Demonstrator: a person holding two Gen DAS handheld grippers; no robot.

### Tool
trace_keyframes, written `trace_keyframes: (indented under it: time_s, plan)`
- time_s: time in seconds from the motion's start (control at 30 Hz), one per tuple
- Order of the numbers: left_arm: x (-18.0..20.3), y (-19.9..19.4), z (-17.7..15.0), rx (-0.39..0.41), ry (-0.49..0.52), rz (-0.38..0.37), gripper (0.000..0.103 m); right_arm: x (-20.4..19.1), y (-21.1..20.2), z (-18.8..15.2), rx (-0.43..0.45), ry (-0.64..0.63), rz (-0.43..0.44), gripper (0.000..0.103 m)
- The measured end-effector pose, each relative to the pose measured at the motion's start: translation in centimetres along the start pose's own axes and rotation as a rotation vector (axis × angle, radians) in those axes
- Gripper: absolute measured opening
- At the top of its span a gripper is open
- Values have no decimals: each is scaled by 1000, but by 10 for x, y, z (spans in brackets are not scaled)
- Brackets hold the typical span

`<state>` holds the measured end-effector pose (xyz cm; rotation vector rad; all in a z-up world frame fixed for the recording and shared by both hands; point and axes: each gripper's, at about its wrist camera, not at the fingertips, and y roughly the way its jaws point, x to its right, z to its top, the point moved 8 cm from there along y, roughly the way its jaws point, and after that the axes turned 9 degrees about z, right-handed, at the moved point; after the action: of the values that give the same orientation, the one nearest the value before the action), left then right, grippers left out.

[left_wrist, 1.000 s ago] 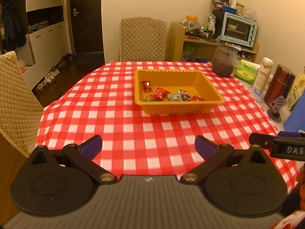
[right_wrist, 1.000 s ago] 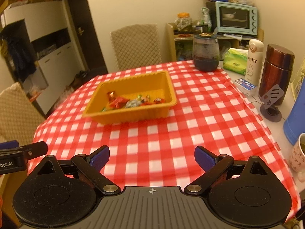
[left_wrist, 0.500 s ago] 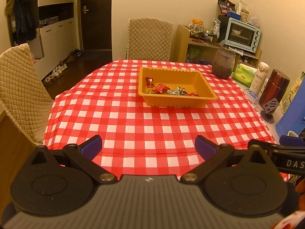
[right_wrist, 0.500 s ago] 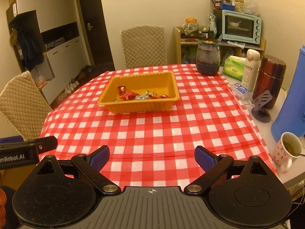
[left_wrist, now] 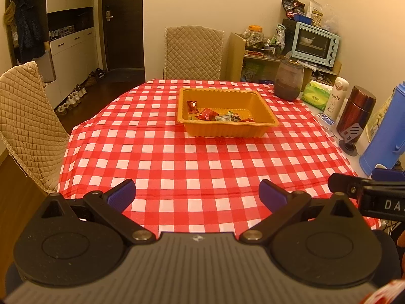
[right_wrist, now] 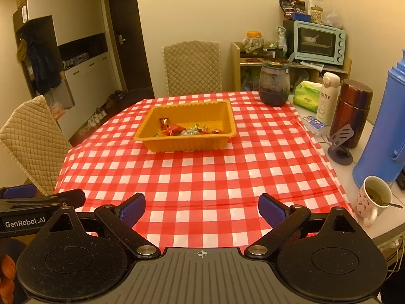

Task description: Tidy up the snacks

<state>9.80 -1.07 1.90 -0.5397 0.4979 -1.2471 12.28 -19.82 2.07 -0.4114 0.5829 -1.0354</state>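
Above the near edge of the checked worktop point(left_wrist: 202, 157), both tools, left point(left_wrist: 197, 195) and right point(right_wrist: 201, 209), had drawn back, jaws spread and empty, leaving the snacks point(left_wrist: 217, 115) farther off inside the orange tray point(left_wrist: 227, 129).

Both tongs look alike: the left tongs point(left_wrist: 197, 195) and right tongs point(right_wrist: 201, 209) have a ribbed grey body, black round-hubbed link arms with silver pivot screws, and blue textured finger pads point(right_wrist: 268, 209) (white "GenRobot.AI" lettering marks one side).
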Motion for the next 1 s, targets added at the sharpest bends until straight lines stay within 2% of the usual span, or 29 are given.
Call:
trace_keyframes:
  time_s: [1.0]
  plan:
    - [2, -2, 2, 6, -3, -10, 103, -1, -2, -1, -3, -4, 1, 95]
